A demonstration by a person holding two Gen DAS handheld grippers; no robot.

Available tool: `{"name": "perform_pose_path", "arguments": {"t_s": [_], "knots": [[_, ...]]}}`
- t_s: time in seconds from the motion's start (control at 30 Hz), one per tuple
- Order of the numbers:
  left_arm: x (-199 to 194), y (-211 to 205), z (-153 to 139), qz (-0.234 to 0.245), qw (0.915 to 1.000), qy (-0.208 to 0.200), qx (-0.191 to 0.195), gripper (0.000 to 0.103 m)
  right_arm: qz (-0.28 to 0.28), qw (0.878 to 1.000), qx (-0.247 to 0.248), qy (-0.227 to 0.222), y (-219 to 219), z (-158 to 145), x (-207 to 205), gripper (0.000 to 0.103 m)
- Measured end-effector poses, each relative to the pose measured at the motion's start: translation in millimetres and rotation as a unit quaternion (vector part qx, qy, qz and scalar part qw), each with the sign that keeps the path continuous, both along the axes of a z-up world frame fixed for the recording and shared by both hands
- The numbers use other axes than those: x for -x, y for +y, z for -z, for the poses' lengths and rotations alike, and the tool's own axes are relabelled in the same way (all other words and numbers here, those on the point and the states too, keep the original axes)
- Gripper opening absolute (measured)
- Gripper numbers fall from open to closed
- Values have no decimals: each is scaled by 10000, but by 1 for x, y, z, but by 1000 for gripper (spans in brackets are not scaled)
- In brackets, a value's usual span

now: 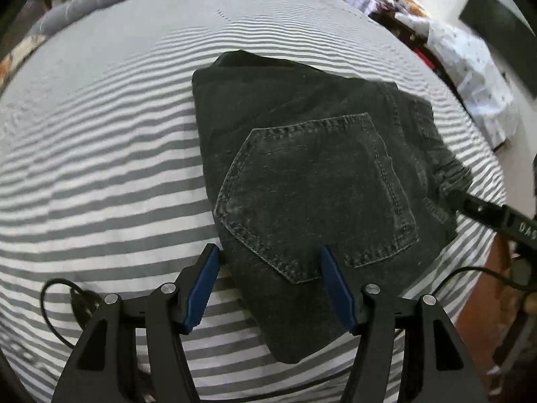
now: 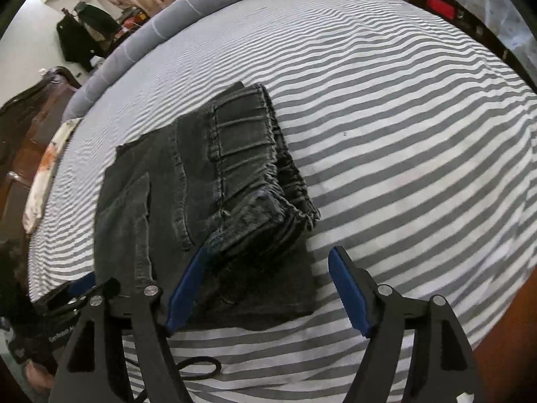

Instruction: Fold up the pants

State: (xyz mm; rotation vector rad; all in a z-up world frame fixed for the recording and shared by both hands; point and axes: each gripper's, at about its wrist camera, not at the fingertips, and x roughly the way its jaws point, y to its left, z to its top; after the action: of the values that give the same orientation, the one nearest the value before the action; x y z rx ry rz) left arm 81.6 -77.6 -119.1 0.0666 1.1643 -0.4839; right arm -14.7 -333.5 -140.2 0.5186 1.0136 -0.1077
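Observation:
Dark grey denim pants (image 1: 312, 181) lie folded in a compact stack on the striped bed, back pocket up; in the right wrist view (image 2: 208, 198) the elastic waistband edge faces right. My left gripper (image 1: 270, 258) is open, its blue pads on either side of the stack's near left corner, holding nothing. My right gripper (image 2: 268, 258) is open just above the stack's near right corner, its left pad touching the fabric. The right gripper also shows in the left wrist view (image 1: 470, 203) at the stack's right edge.
The bed sheet (image 1: 100, 154) has grey and white stripes. A grey rolled quilt (image 2: 201, 6) lies along the far side. A black cable (image 2: 198, 367) lies on the sheet near me. Wooden furniture (image 2: 30, 127) stands to the left, clutter beyond the bed (image 1: 470, 60).

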Motion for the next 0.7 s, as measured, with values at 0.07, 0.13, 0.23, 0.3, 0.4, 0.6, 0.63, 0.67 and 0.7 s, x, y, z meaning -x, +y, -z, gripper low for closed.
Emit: {"name": "perform_pose_path", "arguments": {"t_s": [0.07, 0.13, 0.23, 0.3, 0.4, 0.6, 0.63, 0.67, 0.7], "knots": [[-5, 5, -1, -45, 9999, 18, 143, 63, -123, 9999, -103, -62, -5, 0, -4, 72], [-10, 9, -3, -98, 9994, 22, 341, 63, -308, 9991, -259, -154, -10, 0, -10, 72], [-23, 20, -2, -217, 9970, 155, 733, 63, -551, 9965, -541, -316, -21, 2, -19, 72], [-32, 22, 1, -285, 9950, 269, 921, 63, -688, 9947, -671, -358, -28, 5, -26, 72], [-40, 25, 6, -382, 9921, 442, 1114, 64, -871, 9904, -979, -444, -40, 11, -38, 72], [-48, 23, 13, -324, 9875, 566, 1434, 78, -1147, 9804, -1486, -605, -54, 26, -57, 74], [-49, 21, 13, -278, 9866, 579, 1498, 82, -1234, 9745, -1740, -692, -55, 29, -59, 74], [-49, 21, 13, -237, 9862, 587, 1528, 84, -1358, 9663, -2057, -745, -55, 32, -62, 74], [-48, 21, 13, -195, 9861, 590, 1544, 84, -1572, 9529, -2491, -723, -52, 37, -65, 74]]}}
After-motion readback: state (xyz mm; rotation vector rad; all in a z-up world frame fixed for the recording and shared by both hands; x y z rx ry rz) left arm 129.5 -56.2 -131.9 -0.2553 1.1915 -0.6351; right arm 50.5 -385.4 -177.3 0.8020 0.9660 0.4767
